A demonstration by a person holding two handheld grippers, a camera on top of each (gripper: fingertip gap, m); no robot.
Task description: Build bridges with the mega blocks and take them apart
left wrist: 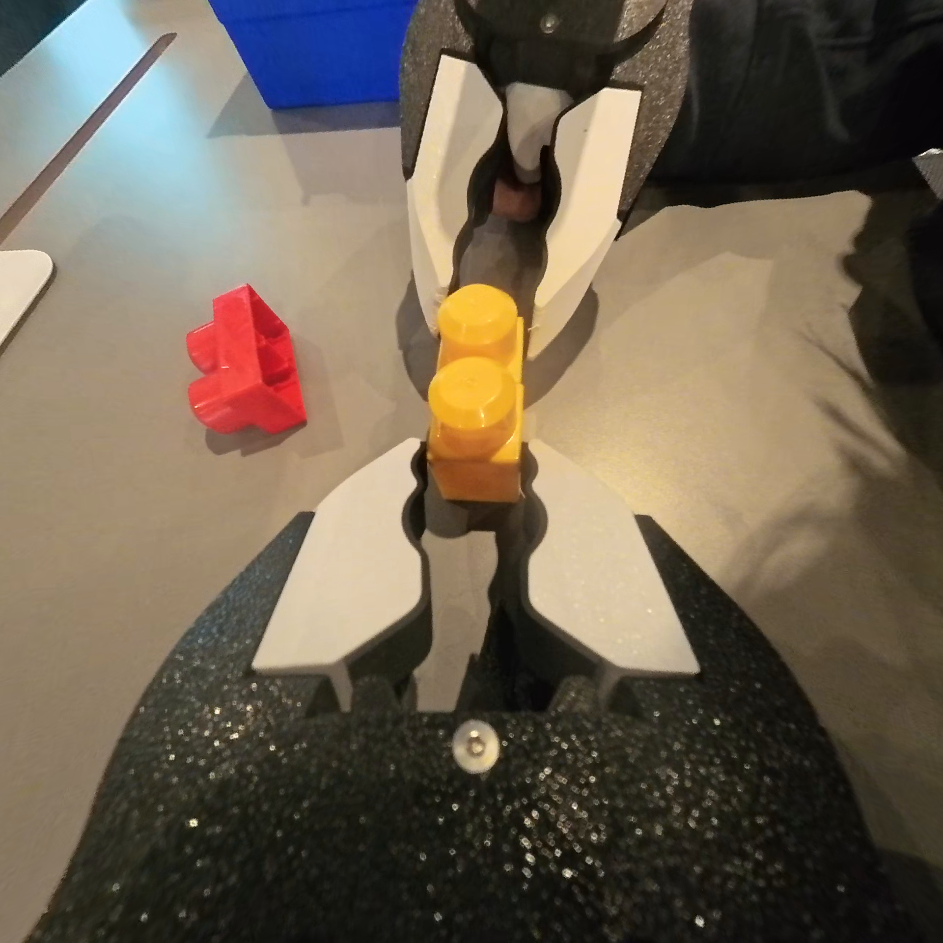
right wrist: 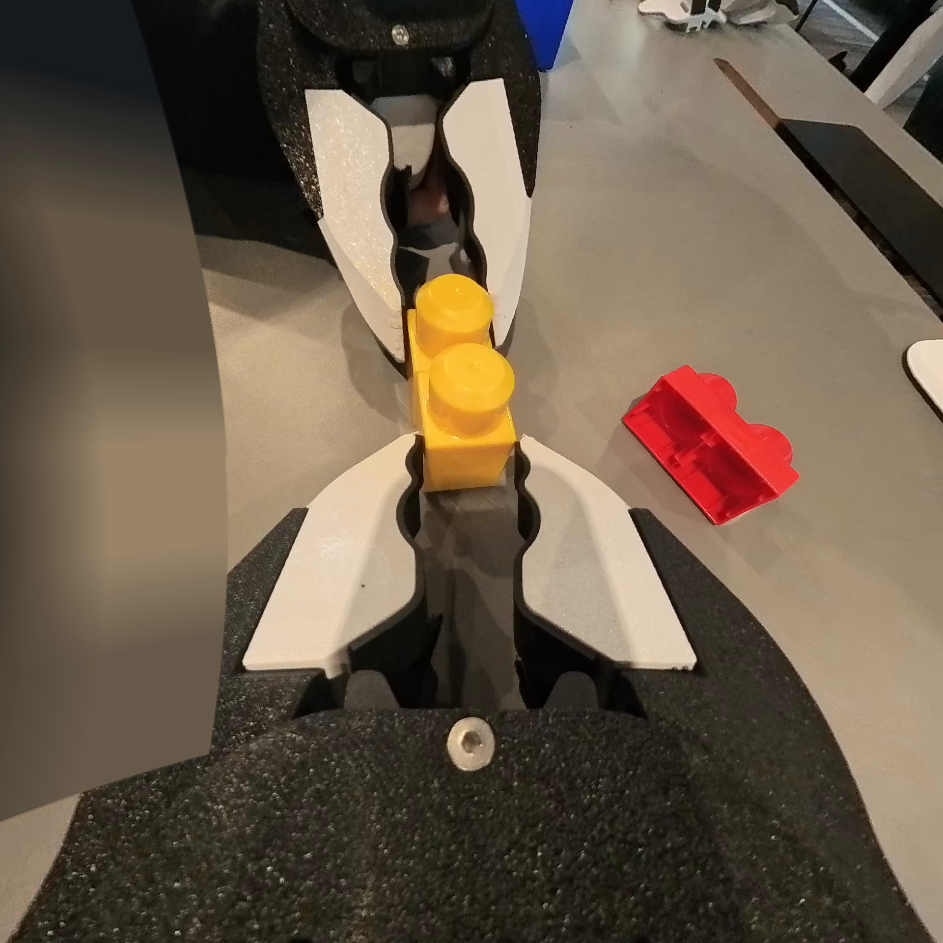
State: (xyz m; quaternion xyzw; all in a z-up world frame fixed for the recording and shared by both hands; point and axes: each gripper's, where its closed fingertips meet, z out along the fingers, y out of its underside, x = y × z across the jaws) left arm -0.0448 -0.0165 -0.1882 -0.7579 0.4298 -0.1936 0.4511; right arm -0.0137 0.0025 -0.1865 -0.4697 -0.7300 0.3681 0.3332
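The white, wavy-edged fingers (left wrist: 367, 515) of the left gripper (left wrist: 472, 469) pinch one end of a yellow two-stud plastic block (left wrist: 477, 403), and the matching white fingers (right wrist: 576, 530) of the right gripper (right wrist: 467, 459) pinch its other end. The two black, grainy tools face each other nose to nose across the block, each showing in the far half of the other's view: the right gripper (left wrist: 485, 326) at the top of the left wrist view, the left gripper (right wrist: 449, 326) at the top of the right wrist view.

Under them spreads the wide grey bench (left wrist: 663, 459), smooth and matte. At its far side in the left wrist view stands a blue plastic bin (left wrist: 311, 51), well apart from the work; only a sliver of it (right wrist: 543, 30) shows in the right wrist view. A dark strip (right wrist: 867, 168) lies along the bench's far edge there.

The yellow block stands studs up, held between the two pairs of fingertips; whether its base rests on the bench I cannot tell.

A red two-stud plastic block (left wrist: 245, 357) lies tipped on its side near the grippers, its hollow underside (right wrist: 709, 464) exposed, touching nothing but the bench.
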